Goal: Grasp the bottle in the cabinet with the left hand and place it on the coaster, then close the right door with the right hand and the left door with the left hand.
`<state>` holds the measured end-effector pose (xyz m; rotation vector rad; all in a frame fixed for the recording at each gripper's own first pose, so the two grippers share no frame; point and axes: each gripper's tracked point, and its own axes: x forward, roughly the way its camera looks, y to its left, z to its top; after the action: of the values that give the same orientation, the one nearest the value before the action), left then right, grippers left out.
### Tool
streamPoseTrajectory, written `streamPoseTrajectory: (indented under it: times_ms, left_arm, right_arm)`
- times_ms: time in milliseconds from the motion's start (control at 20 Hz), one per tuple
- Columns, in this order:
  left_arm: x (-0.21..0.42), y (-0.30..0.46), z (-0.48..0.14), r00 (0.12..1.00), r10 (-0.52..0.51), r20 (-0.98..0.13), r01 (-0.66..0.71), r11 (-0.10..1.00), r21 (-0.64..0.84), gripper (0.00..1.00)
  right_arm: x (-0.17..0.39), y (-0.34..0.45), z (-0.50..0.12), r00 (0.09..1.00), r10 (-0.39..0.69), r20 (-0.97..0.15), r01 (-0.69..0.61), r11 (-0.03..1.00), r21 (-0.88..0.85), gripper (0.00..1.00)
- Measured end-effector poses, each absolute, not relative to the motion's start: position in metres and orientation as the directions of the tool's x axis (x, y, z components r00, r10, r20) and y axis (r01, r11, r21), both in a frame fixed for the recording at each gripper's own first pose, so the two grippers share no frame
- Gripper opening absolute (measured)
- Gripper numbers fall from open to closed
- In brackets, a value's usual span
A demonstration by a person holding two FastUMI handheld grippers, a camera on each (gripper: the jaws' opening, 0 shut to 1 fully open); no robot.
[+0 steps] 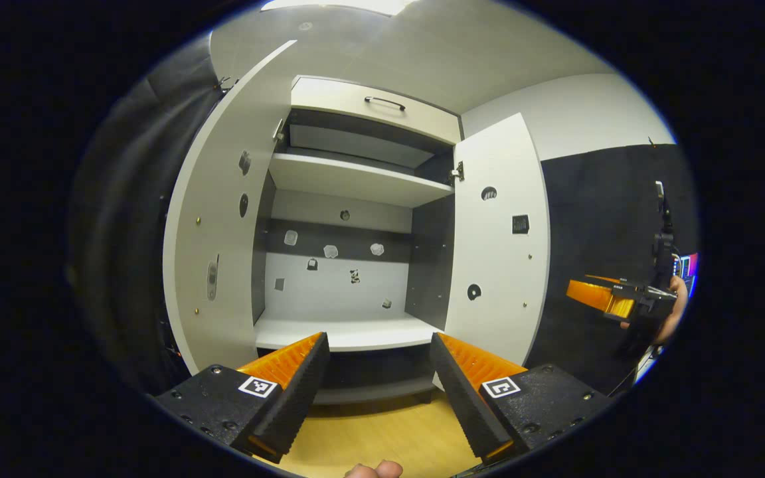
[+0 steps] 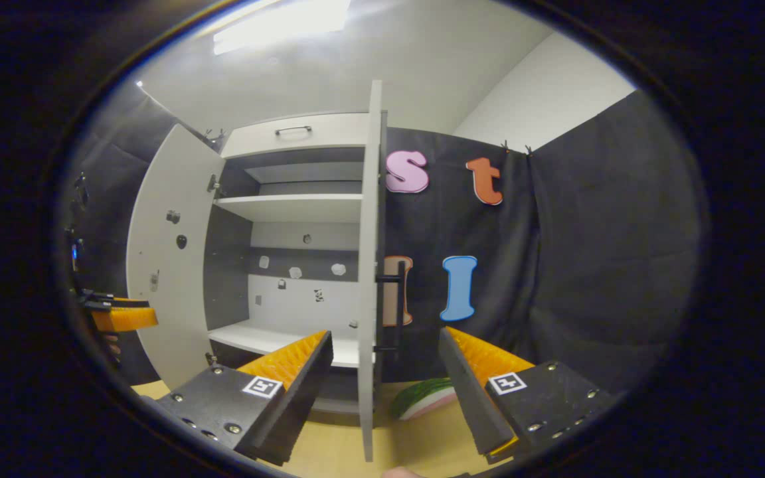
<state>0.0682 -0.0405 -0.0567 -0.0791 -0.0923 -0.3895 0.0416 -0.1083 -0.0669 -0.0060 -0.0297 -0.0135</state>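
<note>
The white cabinet [image 1: 356,179] stands straight ahead with both doors swung wide, its shelves and dark back panels in plain sight. My left gripper [image 1: 378,338] is open in front of the lower shelf [image 1: 349,332], nothing between its fingers. The left door [image 1: 216,219] hangs open on one side, the right door [image 1: 499,245] on the other. In the right gripper view the right door [image 2: 372,265] is edge-on just ahead, its black handle [image 2: 399,305] on the outer face. My right gripper [image 2: 386,335] is open, straddling that door edge from a distance. The left gripper [image 2: 120,315] shows far left.
The right gripper [image 1: 611,299], held by a hand, hovers at the far right beside the black cloth wall. A watermelon-slice object [image 2: 425,398] lies on the yellow wooden surface [image 1: 382,431] behind the right door. Small stickers [image 1: 331,251] dot the cabinet's back.
</note>
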Motion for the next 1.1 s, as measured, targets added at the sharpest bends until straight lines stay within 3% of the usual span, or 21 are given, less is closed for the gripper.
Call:
streamPoseTrajectory:
  times_ms: [450, 850, 900, 950, 1100]
  left_arm:
    - [0.096, -0.033, -0.048, 0.933, -0.347, 0.1, 0.345, 0.938, 0.039, 0.96]
    - [0.086, -0.022, -0.069, 0.942, -0.33, 0.065, 0.328, 0.944, 0.035, 0.96]
    - [0.084, -0.019, -0.069, 0.945, -0.322, 0.061, 0.321, 0.947, 0.033, 0.96]
    - [0.079, -0.016, -0.069, 0.947, -0.315, 0.061, 0.313, 0.949, 0.032, 0.96]
    - [0.064, -0.01, -0.065, 0.95, -0.304, 0.066, 0.302, 0.953, 0.036, 0.96]
  right_arm:
    - [0.119, -0.217, -0.083, 0.989, -0.146, -0.001, 0.146, 0.988, -0.045, 0.95]
    - [0.177, -0.169, -0.075, 0.997, -0.073, -0.027, 0.073, 0.997, -0.011, 0.97]
    - [0.162, -0.164, -0.069, 0.995, -0.096, -0.022, 0.095, 0.995, -0.02, 0.99]
    - [0.174, -0.16, -0.071, 0.995, -0.093, -0.034, 0.093, 0.996, -0.012, 0.84]
    - [0.176, -0.143, -0.073, 0.996, -0.077, -0.051, 0.077, 0.997, 0.003, 0.87]
